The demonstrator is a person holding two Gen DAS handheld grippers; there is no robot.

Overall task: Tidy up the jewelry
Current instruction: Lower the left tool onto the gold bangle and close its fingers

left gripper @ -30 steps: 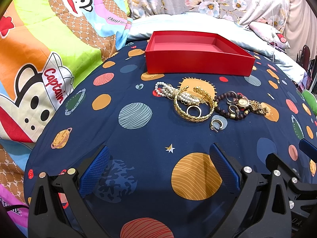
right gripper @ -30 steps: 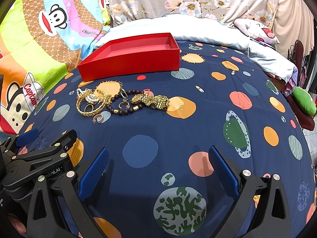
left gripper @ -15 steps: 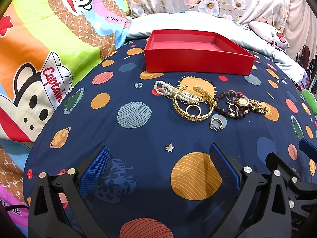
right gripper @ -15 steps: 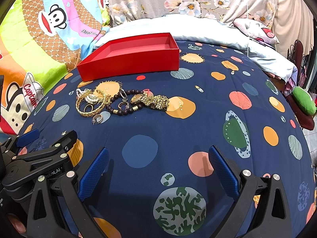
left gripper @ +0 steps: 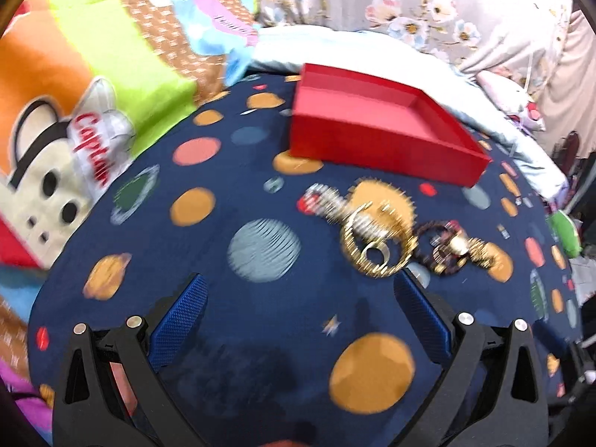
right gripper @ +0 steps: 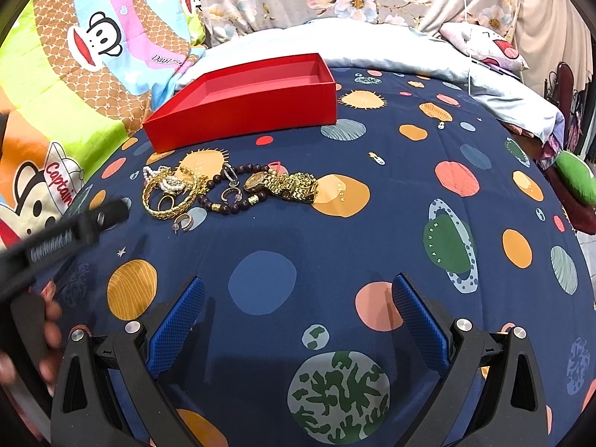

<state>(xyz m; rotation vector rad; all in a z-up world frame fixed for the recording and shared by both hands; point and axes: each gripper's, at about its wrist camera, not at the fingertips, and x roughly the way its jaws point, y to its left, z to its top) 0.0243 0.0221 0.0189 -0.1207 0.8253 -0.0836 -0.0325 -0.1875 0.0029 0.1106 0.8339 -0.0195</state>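
The jewelry lies in a loose heap on the bed, just in front of the red box [right gripper: 246,102]. The box is a shallow cardboard tray with straight walls, and nothing shows inside it. Nearest its left corner, a string of white pearls [right gripper: 164,180] drapes over a chunky gold bangle [right gripper: 169,195], with a plain ring [right gripper: 166,201] inside the bangle's loop. Right of that curls a bracelet of dark round beads [right gripper: 231,190], then a gold watch [right gripper: 279,184] with a linked metal band. A small hoop earring [right gripper: 184,221] sits on the side of the heap away from the box.

All of it rests on a navy bedspread [right gripper: 391,201] printed with planets.

The left gripper [left gripper: 298,305] hangs over the spread short of the heap, its blue textured pads [left gripper: 178,320] spread wide and empty; its view is blurred. The right gripper [right gripper: 298,305] is likewise wide apart, holding nothing, farther from the box than the jewelry.
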